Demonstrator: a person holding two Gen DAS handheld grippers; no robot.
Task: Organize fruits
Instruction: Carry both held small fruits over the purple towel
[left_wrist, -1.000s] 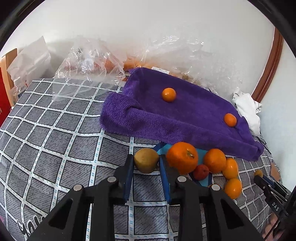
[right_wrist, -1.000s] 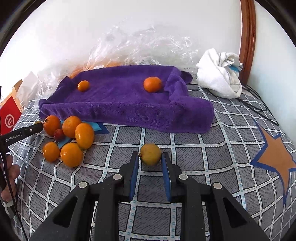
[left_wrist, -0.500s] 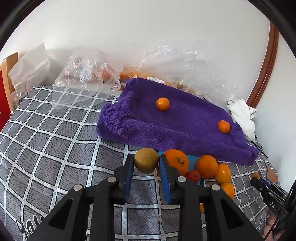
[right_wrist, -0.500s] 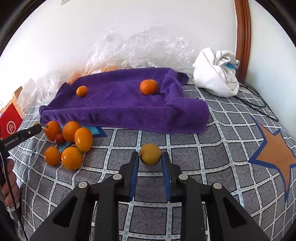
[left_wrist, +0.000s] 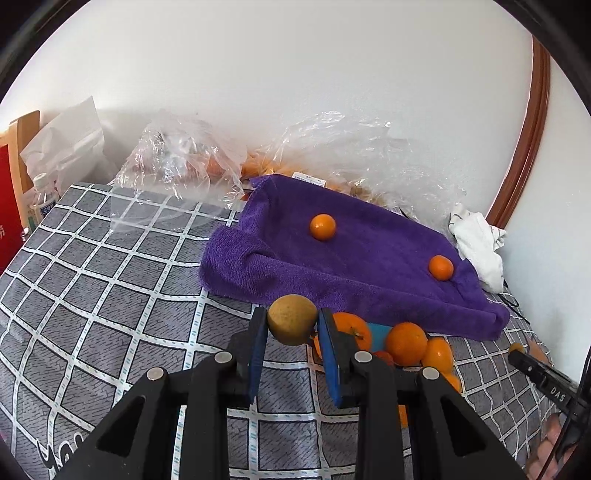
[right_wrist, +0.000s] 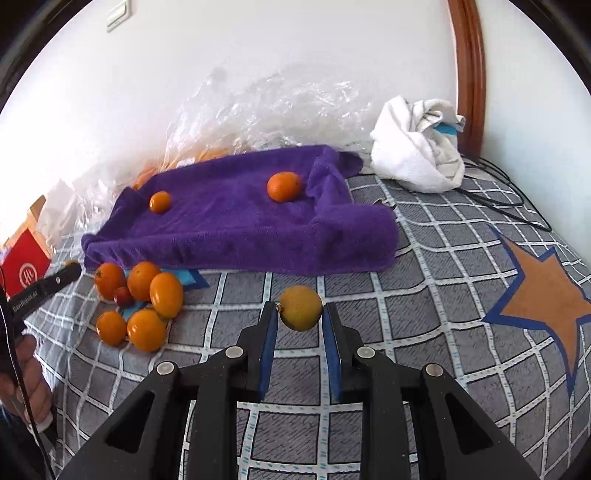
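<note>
My left gripper is shut on a brownish-yellow round fruit, held above the checked bedcover. Behind it, a pile of oranges lies at the front edge of a purple towel. Two small oranges rest on the towel. My right gripper is shut on a yellow lemon-like fruit, in front of the towel. The pile of oranges lies to its left. Each view shows the other gripper at its edge.
Crumpled clear plastic bags with more fruit lie against the wall behind the towel. A white cloth and cables are at the right. A red box and a bottle stand at the left. A blue paper lies under the pile.
Both grippers keep their fruits. The left view has tipped upward a little, so the towel and pile sit lower in it. The right view has rolled slightly.
</note>
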